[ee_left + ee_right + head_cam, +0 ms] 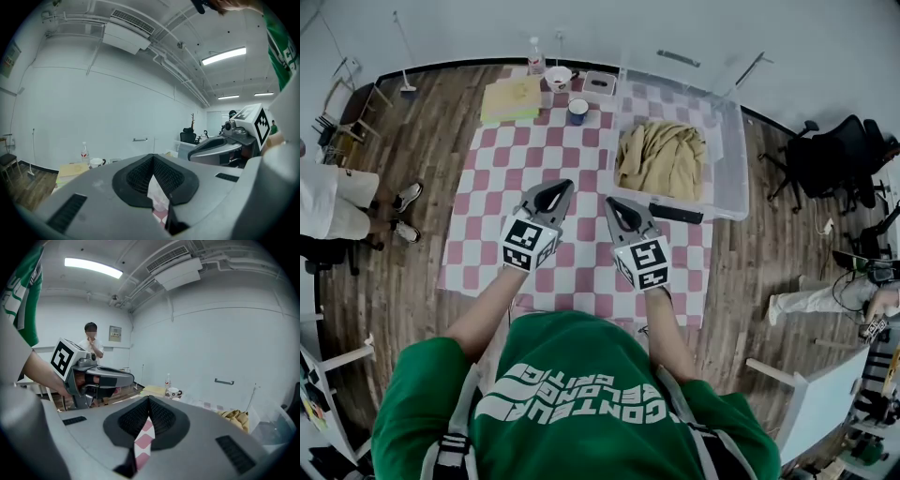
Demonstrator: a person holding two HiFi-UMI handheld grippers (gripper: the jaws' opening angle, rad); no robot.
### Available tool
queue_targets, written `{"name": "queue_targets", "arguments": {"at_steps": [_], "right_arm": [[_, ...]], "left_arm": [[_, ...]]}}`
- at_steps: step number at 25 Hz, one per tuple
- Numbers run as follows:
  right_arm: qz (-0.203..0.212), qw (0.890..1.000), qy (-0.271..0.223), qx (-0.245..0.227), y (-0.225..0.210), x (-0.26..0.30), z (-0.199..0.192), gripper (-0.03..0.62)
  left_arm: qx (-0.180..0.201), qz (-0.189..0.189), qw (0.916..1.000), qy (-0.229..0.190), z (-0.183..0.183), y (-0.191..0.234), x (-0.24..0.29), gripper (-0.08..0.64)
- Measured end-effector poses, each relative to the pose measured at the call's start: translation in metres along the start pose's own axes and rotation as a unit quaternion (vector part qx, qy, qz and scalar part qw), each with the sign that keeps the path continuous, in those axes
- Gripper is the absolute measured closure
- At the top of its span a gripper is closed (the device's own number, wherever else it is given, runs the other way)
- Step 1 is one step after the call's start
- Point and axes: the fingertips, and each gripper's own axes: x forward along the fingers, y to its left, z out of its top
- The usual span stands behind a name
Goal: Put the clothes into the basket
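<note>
- While the person holds both tools low over the near half of the bench [581, 281], neither one carries anything. The left gripper [555, 187] has its jaws pressed together on nothing, and the right gripper [615, 202] is closed and empty in the same way. In each gripper view only a sliver of the red-and-white checked cover shows past the tips.
- That makes two grippers, side by side and a little apart, both pointing toward the far end.
- No garment lies on the checked cover around them, so I judge the loading step to be finished or all but finished.
- Just beyond the right gripper stands one clear basket [731, 173] on the bench's right side. The clothes [661, 159] lie inside it as one tan heap, and I cannot tell how many pieces it holds.
- One dark bar-shaped thing [675, 213] lies at the basket's near edge. I cannot tell what it is.
- If anything remains, the next move calls for opening the jaws and reaching into the basket to press the heap down. Otherwise it is just a matter of drawing both grippers back.
- At the far end are one yellow pad [511, 98], one blue cup [577, 111], one white mug [558, 77], one small grey box [600, 84] and one bottle [535, 58].
</note>
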Motion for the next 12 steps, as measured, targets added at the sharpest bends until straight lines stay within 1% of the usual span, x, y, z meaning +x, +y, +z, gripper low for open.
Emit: {"name": "queue_targets", "arguments": {"at_steps": [12], "right_arm": [[-0.004,1.0,0.004,0.003,-0.0004,0.001,-0.0053,0.584]], "left_arm": [[-0.001,0.0,1.0,0.008,-0.0075,0.0002,-0.001,0.555]]}}
